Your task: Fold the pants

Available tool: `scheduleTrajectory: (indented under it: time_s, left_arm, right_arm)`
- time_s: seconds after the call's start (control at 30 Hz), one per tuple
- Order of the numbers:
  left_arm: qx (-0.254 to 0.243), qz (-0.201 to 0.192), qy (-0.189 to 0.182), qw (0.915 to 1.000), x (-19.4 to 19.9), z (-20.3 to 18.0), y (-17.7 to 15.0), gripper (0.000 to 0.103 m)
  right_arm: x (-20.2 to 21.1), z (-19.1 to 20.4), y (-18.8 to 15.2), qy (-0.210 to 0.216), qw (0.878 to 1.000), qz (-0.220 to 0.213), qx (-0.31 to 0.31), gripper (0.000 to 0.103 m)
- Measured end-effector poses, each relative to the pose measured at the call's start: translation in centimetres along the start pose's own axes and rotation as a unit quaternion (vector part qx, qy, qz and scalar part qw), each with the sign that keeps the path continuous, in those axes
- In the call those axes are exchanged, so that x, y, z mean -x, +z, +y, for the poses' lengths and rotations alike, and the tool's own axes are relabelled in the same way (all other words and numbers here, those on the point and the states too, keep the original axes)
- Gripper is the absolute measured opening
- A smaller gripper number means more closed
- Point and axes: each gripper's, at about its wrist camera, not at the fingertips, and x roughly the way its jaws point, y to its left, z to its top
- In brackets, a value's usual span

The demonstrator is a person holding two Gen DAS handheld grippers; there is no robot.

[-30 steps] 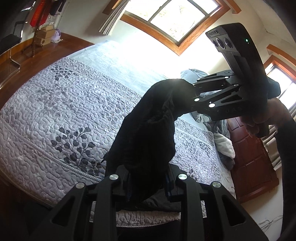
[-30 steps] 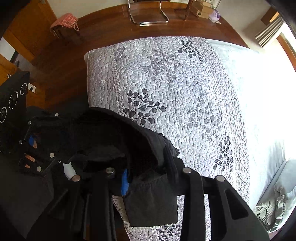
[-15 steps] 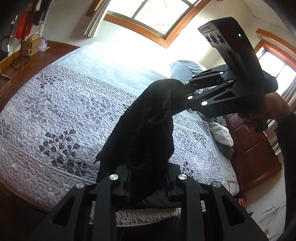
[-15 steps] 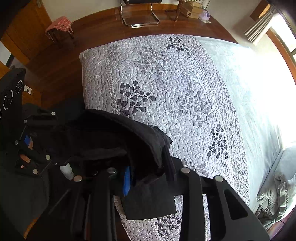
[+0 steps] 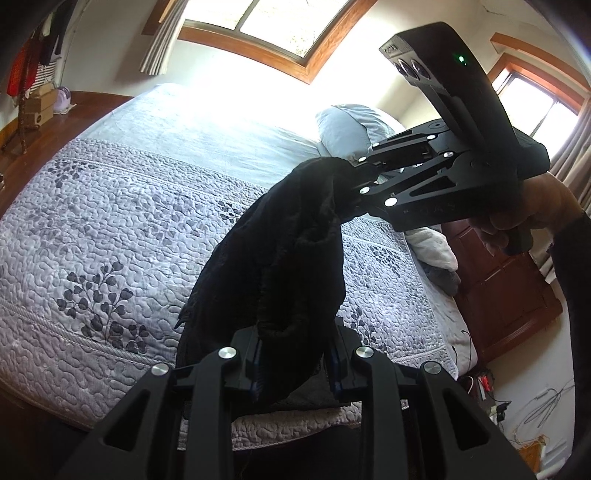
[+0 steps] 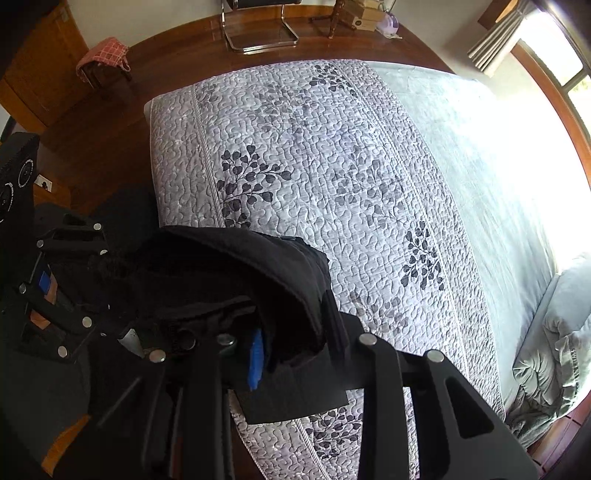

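Note:
Black pants [image 5: 284,258] hang bunched in the air between my two grippers, above the near edge of the bed. My left gripper [image 5: 295,365] is shut on one end of the pants. My right gripper [image 5: 351,184] is shut on the other end, higher and farther away. In the right wrist view the pants [image 6: 236,280] drape over my right gripper [image 6: 291,354], and the left gripper [image 6: 70,280] shows at the left, clamped on the cloth.
The bed's grey quilted leaf-print cover [image 5: 122,229] [image 6: 332,177] lies below. Pillows [image 5: 347,125] and a white cloth [image 5: 432,247] sit at the head. A wooden cabinet [image 5: 506,295] stands beside the bed. A chair [image 6: 258,26] and stool [image 6: 107,55] stand on the wooden floor.
Both grippers have moved with the pants toward the head side of the bed and a little higher. The grip on the pants is unchanged.

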Motion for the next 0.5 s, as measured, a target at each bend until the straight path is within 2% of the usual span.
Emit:
scheduleTrajectory:
  time_s: [0.5]
  left_arm:
    - [-0.031,0.024,-0.013,0.9991,-2.5,-3.1,-0.8,0.026]
  right_arm:
    - [0.0,-1.5,-4.1,-0.011,1.0,0.001,-0.026,0.026]
